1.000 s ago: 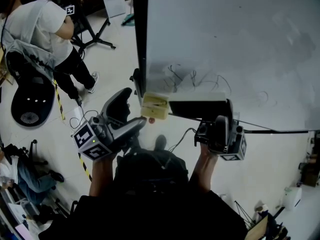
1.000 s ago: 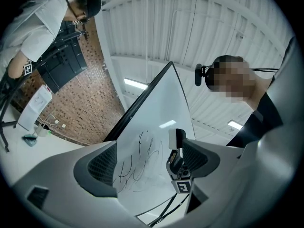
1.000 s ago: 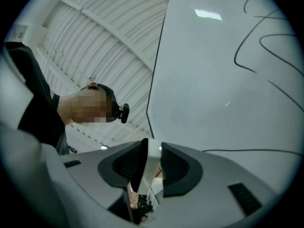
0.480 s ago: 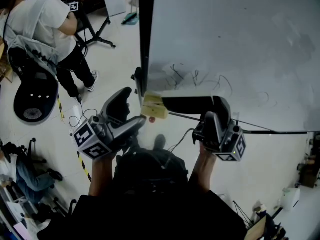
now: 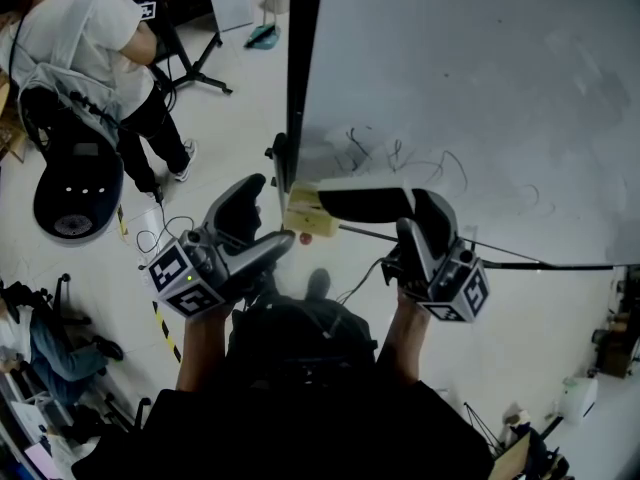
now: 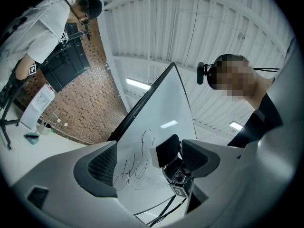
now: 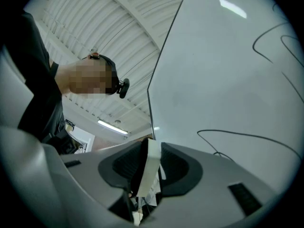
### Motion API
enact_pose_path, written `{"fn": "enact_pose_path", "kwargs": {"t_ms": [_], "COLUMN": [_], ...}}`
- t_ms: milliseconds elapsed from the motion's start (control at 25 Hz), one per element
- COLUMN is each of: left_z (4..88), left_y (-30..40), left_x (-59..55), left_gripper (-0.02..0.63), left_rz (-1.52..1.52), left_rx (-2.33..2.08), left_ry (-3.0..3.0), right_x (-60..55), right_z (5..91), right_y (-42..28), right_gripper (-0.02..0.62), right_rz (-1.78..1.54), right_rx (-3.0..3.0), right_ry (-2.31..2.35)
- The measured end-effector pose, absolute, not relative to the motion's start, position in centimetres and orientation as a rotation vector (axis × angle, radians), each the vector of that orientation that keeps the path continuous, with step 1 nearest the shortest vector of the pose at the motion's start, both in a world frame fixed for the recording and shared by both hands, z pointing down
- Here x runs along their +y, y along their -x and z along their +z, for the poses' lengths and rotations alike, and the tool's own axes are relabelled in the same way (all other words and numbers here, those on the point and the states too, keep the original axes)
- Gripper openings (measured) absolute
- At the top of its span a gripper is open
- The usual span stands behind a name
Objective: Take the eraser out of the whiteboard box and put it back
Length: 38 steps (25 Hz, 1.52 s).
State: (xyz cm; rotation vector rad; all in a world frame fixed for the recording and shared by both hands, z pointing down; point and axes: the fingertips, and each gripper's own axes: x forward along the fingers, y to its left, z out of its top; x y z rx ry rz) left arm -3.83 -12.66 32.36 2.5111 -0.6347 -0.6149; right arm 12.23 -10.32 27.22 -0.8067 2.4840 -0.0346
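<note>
My right gripper is shut on the black eraser, whose white underside shows clamped between the jaws in the right gripper view. The eraser hangs level in front of the whiteboard, just below the black scribbles. Its left end is close to the small wooden box fixed at the board's lower left corner, but outside it. My left gripper stands open and empty left of the box. In the left gripper view, the eraser appears between the open jaws, against the board.
The board's black frame edge runs up the middle of the head view. A person in a white shirt bends over at the far left beside a black round seat. Cables and striped tape lie on the floor.
My right gripper has carried the eraser leftwards along the board, nearer the wooden box, rolling a little. The left gripper has stayed where it was.
</note>
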Motion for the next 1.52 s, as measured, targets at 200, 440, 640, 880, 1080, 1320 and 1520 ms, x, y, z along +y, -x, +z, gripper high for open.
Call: {"fn": "enact_pose_path", "kwargs": {"t_ms": [200, 440, 640, 880, 1080, 1320, 1520], "left_z": [32.7, 32.9, 33.4, 33.3, 33.5, 33.6, 33.8], "left_y": [4.0, 4.2, 4.3, 4.4, 4.6, 4.8, 4.9], "left_x": [-12.6, -12.3, -12.3, -12.6, -12.4, -12.4, -12.5], "left_gripper": [0.428, 0.428, 0.428, 0.428, 0.428, 0.428, 0.428], "left_rz": [-0.614, -0.618, -0.603, -0.617, -0.622, -0.621, -0.619], "left_rx": [-0.633, -0.616, -0.615, -0.624, -0.619, -0.628, -0.633], "left_ry": [-2.505, -2.489, -2.512, -2.479, -2.468, -2.462, -2.461], "right_x": [-10.7, -11.0, -11.5, -11.8, -12.0, -12.3, -12.6], "right_z": [28.2, 29.5, 29.9, 31.3, 32.2, 33.0, 34.0], "right_y": [-11.6, -11.0, -10.5, -10.0, -9.6, -9.3, -8.8], "right_gripper": [0.149, 0.149, 0.149, 0.149, 0.149, 0.149, 0.149], "right_rz": [-0.043, -0.063, -0.046, -0.062, -0.059, -0.053, -0.069], "right_rx": [2.523, 2.57, 2.599, 2.653, 2.692, 2.717, 2.755], "right_ry": [0.826, 0.849, 0.868, 0.888, 0.909, 0.922, 0.934]}}
